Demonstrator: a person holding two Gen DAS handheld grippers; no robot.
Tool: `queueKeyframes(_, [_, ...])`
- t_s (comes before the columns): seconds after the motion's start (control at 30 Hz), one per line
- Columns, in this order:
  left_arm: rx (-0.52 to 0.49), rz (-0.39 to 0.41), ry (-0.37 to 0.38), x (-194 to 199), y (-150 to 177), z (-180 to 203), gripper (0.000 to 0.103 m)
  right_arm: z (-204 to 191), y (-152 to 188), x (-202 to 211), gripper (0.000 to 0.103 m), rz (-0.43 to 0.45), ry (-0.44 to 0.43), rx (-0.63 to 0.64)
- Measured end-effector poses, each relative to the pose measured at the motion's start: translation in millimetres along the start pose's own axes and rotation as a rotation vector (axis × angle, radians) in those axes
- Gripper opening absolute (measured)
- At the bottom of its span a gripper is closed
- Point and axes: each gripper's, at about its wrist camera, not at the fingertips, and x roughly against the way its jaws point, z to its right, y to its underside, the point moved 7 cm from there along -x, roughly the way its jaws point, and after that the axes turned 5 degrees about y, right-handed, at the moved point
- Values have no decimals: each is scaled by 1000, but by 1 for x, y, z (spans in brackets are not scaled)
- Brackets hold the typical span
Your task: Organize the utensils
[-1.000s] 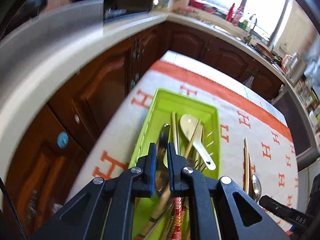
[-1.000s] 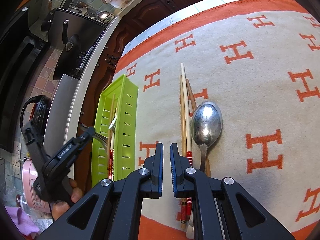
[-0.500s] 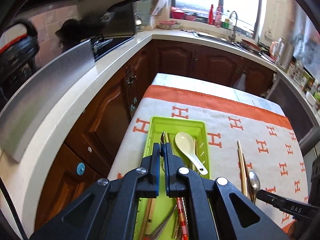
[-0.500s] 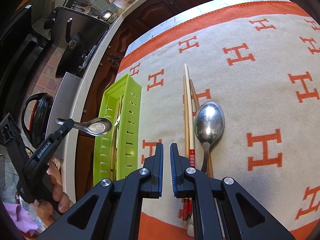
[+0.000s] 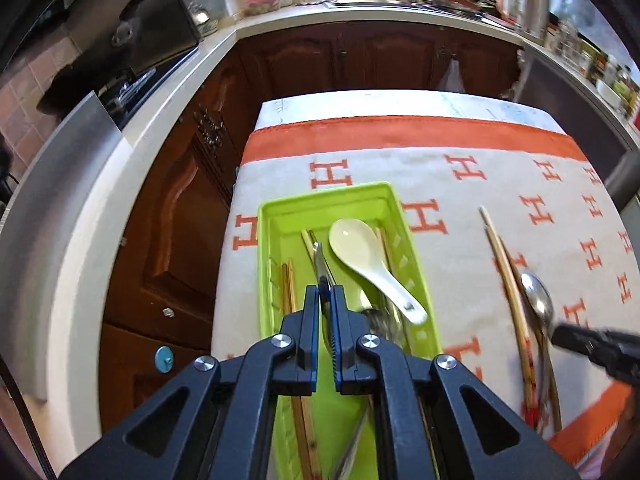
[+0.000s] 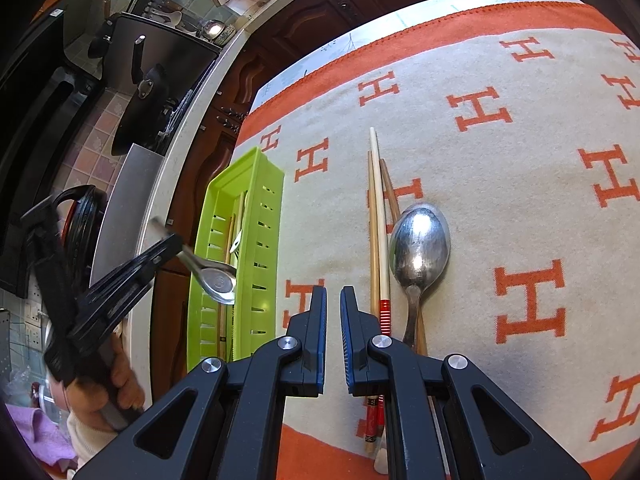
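Note:
My left gripper (image 5: 326, 292) is shut on a small metal spoon (image 5: 320, 264), held over the green tray (image 5: 400, 216). In the right wrist view that spoon (image 6: 216, 278) hangs tilted over the near part of the tray (image 6: 266, 184), bowl down. The tray holds a white ceramic spoon (image 5: 364, 256), chopsticks (image 5: 289, 288) and other utensils. My right gripper (image 6: 333, 300) is shut and empty, just left of the chopsticks (image 6: 378, 224) and a large metal spoon (image 6: 420, 244) on the cloth.
The table carries a cream cloth with orange H marks (image 6: 528, 304). Its left edge drops to dark wood cabinets (image 5: 172, 208) and a pale counter (image 5: 100, 184). A stove with a pan (image 6: 148, 92) stands beyond.
My left gripper swung the small spoon from held out sideways over the counter edge back down over the tray. The right gripper barely moved.

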Motion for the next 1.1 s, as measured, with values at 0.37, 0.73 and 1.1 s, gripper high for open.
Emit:
queueKeyframes(0.37, [104, 37, 5, -27, -7, -12, 47, 3, -1, 3, 7, 4, 16, 4])
queueKeyframes(0.73, [158, 83, 89, 24, -4, 7, 47, 14, -4, 17, 7, 28, 58, 19])
queueKeyframes(1.1, [67, 56, 258, 47, 11, 100, 42, 39, 4, 38, 7, 56, 94, 17])
